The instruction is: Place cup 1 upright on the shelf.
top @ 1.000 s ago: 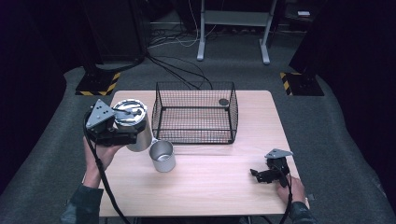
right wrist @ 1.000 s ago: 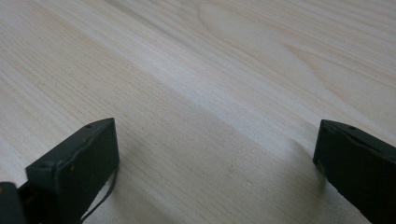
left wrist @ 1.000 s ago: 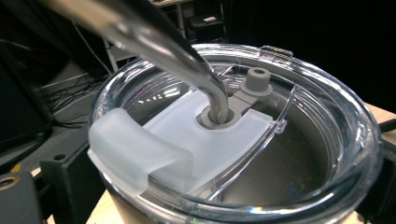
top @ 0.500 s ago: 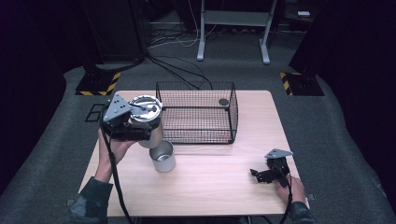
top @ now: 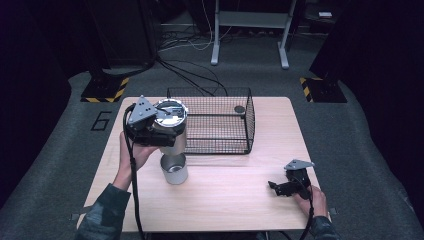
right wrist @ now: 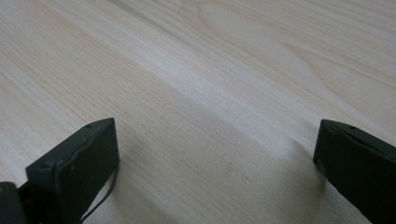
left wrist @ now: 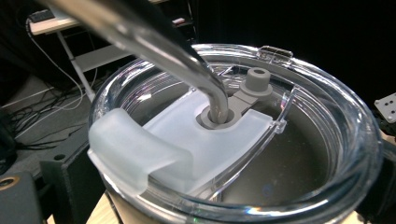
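Steel tumbler (top: 170, 125) clamped in my left claw (top: 150, 131), lifted beside the wire basket (top: 215, 122), likely bound inside; right claw (top: 286, 186) gapes empty, resting on the counter (top: 230, 185).

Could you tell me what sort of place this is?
Probably a lab or studio set up for recording: one wooden table on grey carpet, dark surroundings, loose floor cables, and hazard-striped stand bases.

The left tongs (top: 162, 131) have carried the lidded tumbler (top: 170, 120) rightward, against the wire basket (top: 220, 122).
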The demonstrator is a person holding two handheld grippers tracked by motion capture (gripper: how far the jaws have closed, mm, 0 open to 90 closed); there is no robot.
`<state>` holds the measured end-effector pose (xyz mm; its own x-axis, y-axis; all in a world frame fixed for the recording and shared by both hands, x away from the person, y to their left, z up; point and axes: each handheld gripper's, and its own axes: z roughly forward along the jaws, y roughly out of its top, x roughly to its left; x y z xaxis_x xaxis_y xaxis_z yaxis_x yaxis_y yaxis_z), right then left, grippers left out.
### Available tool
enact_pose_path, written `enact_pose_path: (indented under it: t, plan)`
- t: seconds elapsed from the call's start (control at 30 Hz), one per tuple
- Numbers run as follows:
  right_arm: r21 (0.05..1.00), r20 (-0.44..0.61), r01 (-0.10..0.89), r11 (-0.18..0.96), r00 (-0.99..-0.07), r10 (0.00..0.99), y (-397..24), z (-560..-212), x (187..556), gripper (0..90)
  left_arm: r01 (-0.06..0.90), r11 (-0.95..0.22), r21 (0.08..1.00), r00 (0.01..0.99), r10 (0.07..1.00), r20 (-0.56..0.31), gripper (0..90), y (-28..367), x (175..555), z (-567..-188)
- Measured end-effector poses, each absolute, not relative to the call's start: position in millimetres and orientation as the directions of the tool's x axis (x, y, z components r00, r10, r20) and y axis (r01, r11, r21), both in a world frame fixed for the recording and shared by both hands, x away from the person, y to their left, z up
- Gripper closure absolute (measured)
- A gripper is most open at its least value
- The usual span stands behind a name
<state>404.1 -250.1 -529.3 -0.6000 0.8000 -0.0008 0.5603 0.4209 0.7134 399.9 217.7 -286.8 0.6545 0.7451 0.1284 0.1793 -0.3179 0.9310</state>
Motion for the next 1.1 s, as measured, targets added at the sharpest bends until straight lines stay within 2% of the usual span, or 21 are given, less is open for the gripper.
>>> enact_pose_path:
  t: [1.1]
  plan:
    - [0.714,-0.007,0.544,0.441,-0.624,0.781,-256,-529,406,0.0,0.15,-0.345,0.926,0.699,0.7,0.147,4.0,145,448,-278]
